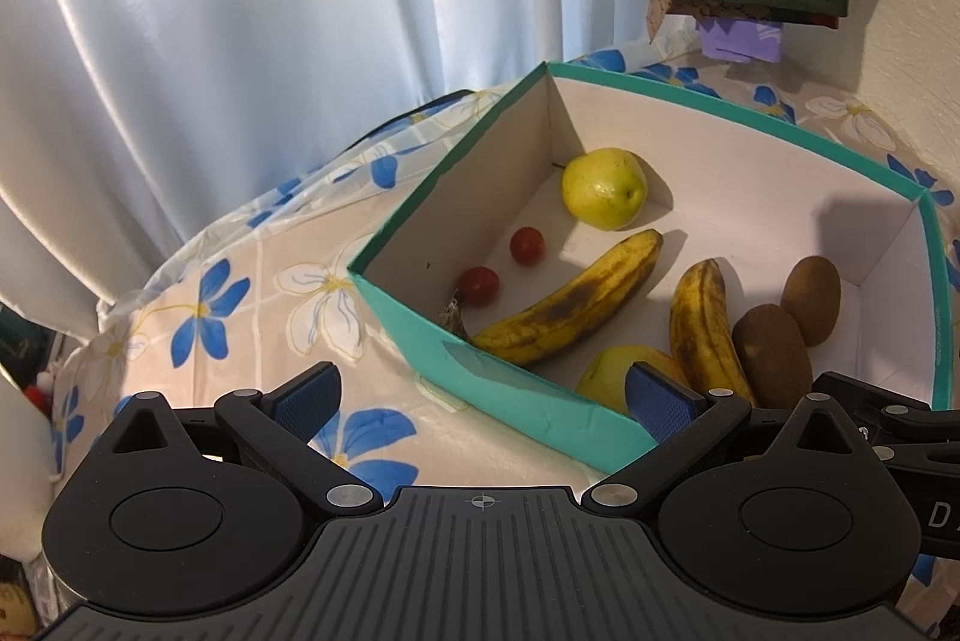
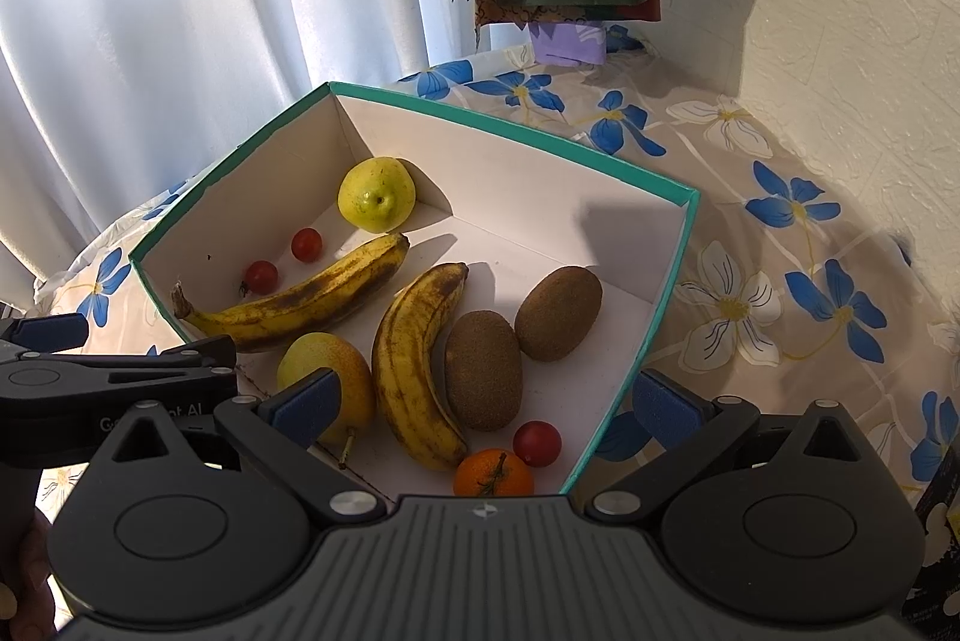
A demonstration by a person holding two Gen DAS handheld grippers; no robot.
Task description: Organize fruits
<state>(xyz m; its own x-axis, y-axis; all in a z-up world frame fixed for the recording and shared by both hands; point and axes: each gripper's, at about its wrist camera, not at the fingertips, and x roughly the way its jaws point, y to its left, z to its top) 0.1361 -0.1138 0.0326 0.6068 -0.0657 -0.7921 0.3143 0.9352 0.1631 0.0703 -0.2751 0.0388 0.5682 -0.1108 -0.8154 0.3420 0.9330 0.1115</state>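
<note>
Meanwhile both grippers are hovering empty with jaws spread wide: the left gripper (image 1: 480, 401) beside the teal box (image 2: 666, 317), the right gripper (image 2: 480, 404) above its near corner, where bananas (image 2: 414, 371), kiwis (image 2: 483, 371) and a tangerine (image 2: 492, 473) are lying ahead.

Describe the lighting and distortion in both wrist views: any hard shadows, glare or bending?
Left wrist: sunlight glares on the curtain; the pear casts a hard shadow; the box rim bows from fisheye. Right wrist: a dark block shadow falls on the box wall; the textured wall is sunlit.
</note>
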